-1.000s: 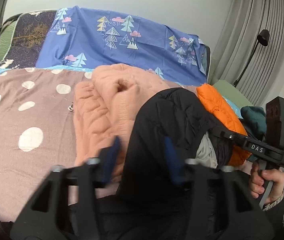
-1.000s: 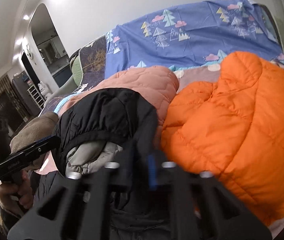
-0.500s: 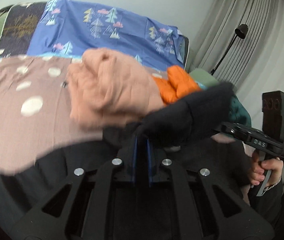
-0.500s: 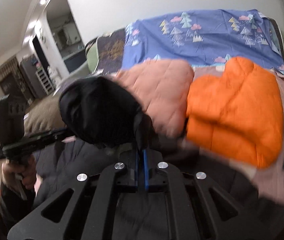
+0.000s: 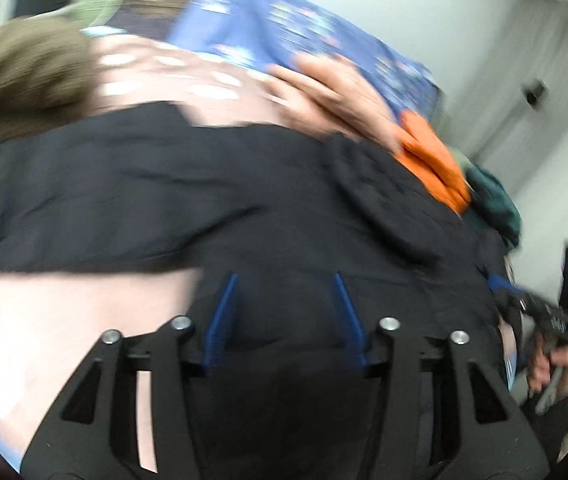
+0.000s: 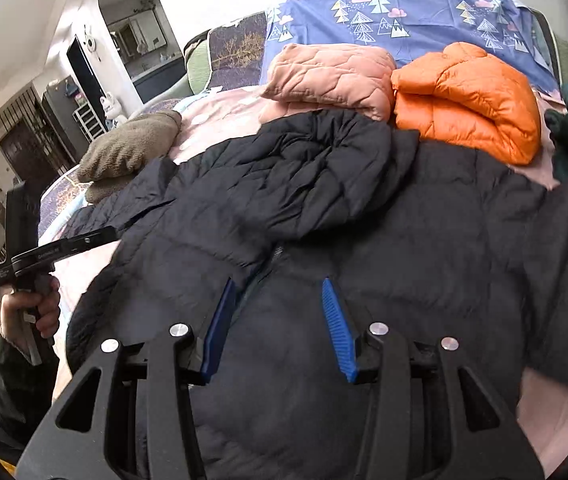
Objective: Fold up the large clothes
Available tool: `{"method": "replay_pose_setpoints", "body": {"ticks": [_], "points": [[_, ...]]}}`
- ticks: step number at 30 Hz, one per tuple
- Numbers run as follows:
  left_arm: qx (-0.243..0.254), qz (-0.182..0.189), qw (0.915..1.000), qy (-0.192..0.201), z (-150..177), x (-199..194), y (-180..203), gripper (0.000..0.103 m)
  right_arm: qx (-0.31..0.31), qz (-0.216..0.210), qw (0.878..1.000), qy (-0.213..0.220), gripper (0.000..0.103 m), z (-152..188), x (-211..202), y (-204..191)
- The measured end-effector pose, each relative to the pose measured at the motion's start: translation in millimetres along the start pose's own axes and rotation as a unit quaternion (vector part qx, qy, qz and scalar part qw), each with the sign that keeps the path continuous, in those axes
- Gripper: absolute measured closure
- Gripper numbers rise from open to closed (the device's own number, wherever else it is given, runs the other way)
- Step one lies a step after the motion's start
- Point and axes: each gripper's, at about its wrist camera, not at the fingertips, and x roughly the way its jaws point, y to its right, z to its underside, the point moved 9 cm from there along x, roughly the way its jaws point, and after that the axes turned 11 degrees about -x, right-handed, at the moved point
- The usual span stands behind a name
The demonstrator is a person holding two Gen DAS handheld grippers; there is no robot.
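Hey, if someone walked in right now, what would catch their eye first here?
Probably the big black quilted puffer jacket spread across the bed in front, hood lying on top. Behind it, a bright orange puffer jacket sits folded beside a folded peach quilted jacket, against a blue tree-print sheet.

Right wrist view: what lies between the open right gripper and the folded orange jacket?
The black puffer jacket, spread flat with its hood bunched at the far end, fills that stretch between the right gripper and the orange jacket. The right wrist view shows it.
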Motion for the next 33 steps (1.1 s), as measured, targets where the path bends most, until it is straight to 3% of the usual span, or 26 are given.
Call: {"method": "replay_pose_setpoints", "body": {"ticks": [4,7,12,15,19,27,33], "points": [[-0.089,-0.051,0.9937,0.045,-13,-38,-75,0.043,-0.010,0.013,1.000,0.016,0.048,2,-9,-22],[-0.178,-0.084,0.9772,0.078,-23,-70,-143,0.043,-0.035,0.028,0.999,0.022,0.044,1,-16,-36],[-0.266,-0.131,0.9467,0.126,-34,-115,-227,0.043,-0.033,0.019,0.999,0.033,0.038,1,-25,-51],[-0.307,-0.139,0.9306,0.142,-42,-128,-269,0.043,-0.035,0.032,0.998,0.033,0.031,2,-24,-52],[-0.343,-0.145,0.9153,0.155,-47,-136,-300,0.043,-0.028,0.036,0.999,0.023,0.029,9,-21,-53],[-0.359,-0.144,0.9079,0.162,-77,-128,-334,0.043,-0.017,0.048,0.999,0.010,0.025,17,-16,-47],[-0.366,-0.128,0.9037,0.181,-89,-118,-337,0.044,-0.011,0.047,0.999,0.010,0.023,18,-18,-41]]}}
